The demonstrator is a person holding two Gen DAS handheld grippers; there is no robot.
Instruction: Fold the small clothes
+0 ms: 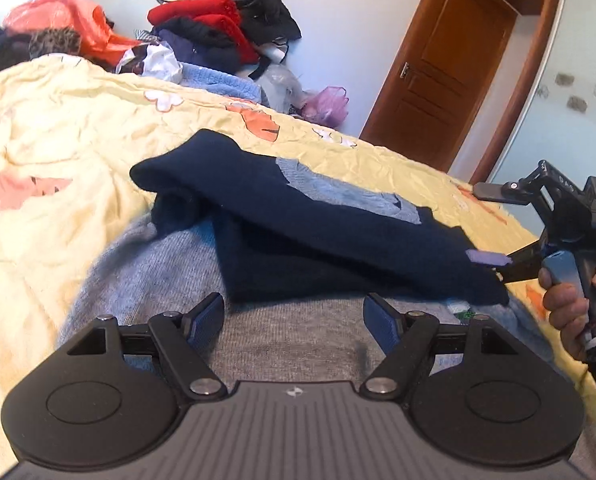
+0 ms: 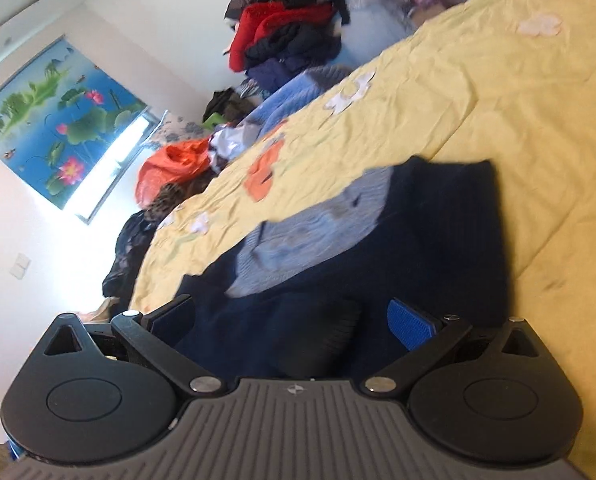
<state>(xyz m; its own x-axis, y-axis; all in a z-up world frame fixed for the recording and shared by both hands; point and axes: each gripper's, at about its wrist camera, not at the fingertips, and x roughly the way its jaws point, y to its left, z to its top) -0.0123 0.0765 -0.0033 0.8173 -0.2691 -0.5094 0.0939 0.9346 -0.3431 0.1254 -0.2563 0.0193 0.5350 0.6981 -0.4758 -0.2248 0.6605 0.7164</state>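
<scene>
A navy sweater (image 1: 298, 232) with a light blue-grey patch lies partly folded on the yellow bedspread (image 1: 58, 128), on top of a grey knit garment (image 1: 290, 332). My left gripper (image 1: 294, 320) is open and empty, hovering over the grey knit just in front of the navy sweater. My right gripper shows at the right edge of the left wrist view (image 1: 493, 264), at the sweater's right edge. In the right wrist view my right gripper (image 2: 294, 320) is open, tilted sideways, its jaws on either side of the navy sweater (image 2: 437, 240).
A pile of red, black and blue clothes (image 1: 218, 28) and an orange plastic bag (image 1: 74, 20) sit at the far side of the bed. A brown wooden door (image 1: 445, 68) stands at the right. A lotus-print blind (image 2: 54, 120) covers the window.
</scene>
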